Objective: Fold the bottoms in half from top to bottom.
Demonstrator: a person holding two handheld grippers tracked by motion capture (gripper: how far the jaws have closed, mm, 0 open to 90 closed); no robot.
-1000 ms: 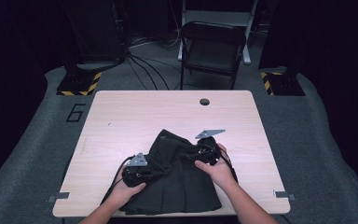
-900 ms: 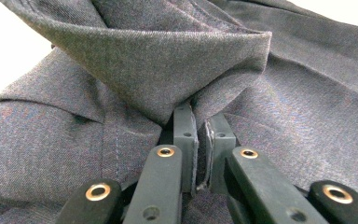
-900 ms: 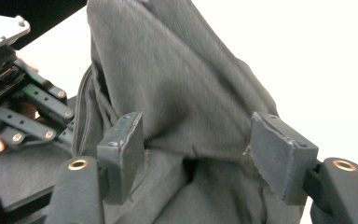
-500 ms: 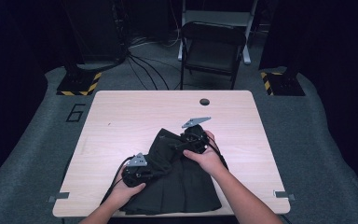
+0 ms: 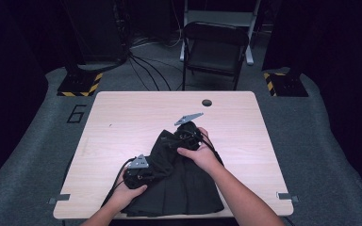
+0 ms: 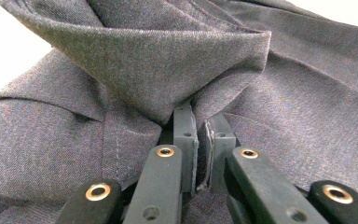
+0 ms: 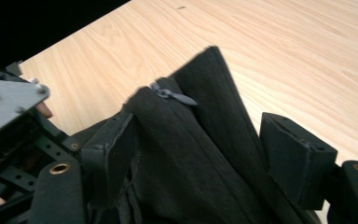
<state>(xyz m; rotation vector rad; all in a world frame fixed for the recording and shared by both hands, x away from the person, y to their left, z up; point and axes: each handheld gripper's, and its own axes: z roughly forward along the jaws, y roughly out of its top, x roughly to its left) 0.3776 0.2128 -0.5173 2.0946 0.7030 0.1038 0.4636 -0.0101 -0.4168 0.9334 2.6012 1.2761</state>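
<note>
Grey floor mat (image 5: pixel 37 141) bears "6" (image 5: pixel 77 113).

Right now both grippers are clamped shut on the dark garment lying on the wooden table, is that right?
Not quite. The left gripper is clamped shut on a fold of the dark garment, but the right gripper is not: its jaws have just been opening and stand apart, with the cloth loose between them. The right gripper view shows this. The garment does lie on the wooden table.
</note>
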